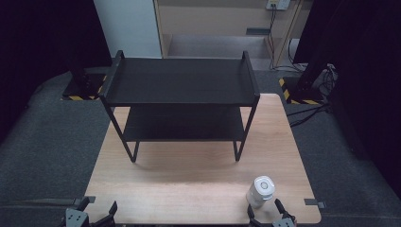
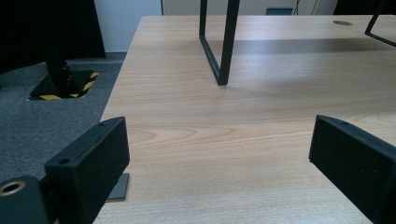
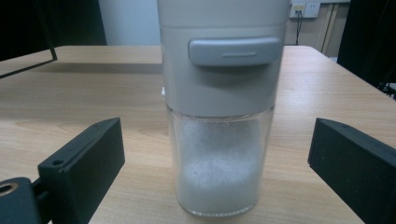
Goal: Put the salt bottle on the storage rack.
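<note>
A glass shaker [image 1: 260, 191] with a grey-white lid stands upright near the table's front right corner; white powder fills its lower part [image 3: 219, 186]. My right gripper [image 1: 268, 211] sits just in front of it at the table's edge, open, and in the right gripper view its jaws stand wide on either side of the shaker without touching it [image 3: 217, 168]. My left gripper [image 1: 98, 206] is at the front left corner, open, with bare tabletop between its jaws [image 2: 219, 158]. A black two-tier metal shelf [image 1: 182, 85] stands at the back of the table, both tiers bare.
The wooden table [image 1: 189, 175] has a wide bare area between the shelf legs [image 2: 224, 51] and the front edge. Grey carpet surrounds it. Black stands with yellow-striped bases [image 1: 80, 92] and cables [image 1: 307, 113] lie beyond the table.
</note>
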The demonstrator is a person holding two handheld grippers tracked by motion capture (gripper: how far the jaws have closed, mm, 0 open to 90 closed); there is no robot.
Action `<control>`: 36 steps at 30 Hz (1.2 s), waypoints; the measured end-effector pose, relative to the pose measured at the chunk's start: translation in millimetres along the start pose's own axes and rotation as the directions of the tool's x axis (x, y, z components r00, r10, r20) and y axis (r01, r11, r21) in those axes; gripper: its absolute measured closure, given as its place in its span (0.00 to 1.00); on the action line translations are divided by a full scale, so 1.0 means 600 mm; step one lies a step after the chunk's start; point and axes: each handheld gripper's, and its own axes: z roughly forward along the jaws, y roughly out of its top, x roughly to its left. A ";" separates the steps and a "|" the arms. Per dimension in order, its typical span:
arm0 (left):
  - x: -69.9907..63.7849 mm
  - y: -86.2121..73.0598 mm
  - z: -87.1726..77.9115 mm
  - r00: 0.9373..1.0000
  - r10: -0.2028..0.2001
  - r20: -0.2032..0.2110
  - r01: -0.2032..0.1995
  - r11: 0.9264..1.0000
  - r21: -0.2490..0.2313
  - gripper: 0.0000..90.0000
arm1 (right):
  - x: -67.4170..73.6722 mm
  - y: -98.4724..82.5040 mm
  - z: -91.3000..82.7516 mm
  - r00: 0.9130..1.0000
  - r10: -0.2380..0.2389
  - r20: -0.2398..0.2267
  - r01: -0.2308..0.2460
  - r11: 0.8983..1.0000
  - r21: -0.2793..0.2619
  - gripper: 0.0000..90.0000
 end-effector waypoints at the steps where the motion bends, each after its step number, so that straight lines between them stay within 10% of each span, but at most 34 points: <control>1: 0.001 0.000 0.000 1.000 0.000 -0.001 0.000 1.000 0.000 0.04 | 0.000 0.000 0.006 1.000 0.000 0.003 0.000 1.000 0.005 0.05; 36: 0.015 -0.005 0.005 1.000 -0.011 -0.006 0.011 1.000 0.011 0.04 | 0.004 -0.019 0.055 0.997 0.080 0.021 -0.080 0.996 0.025 0.30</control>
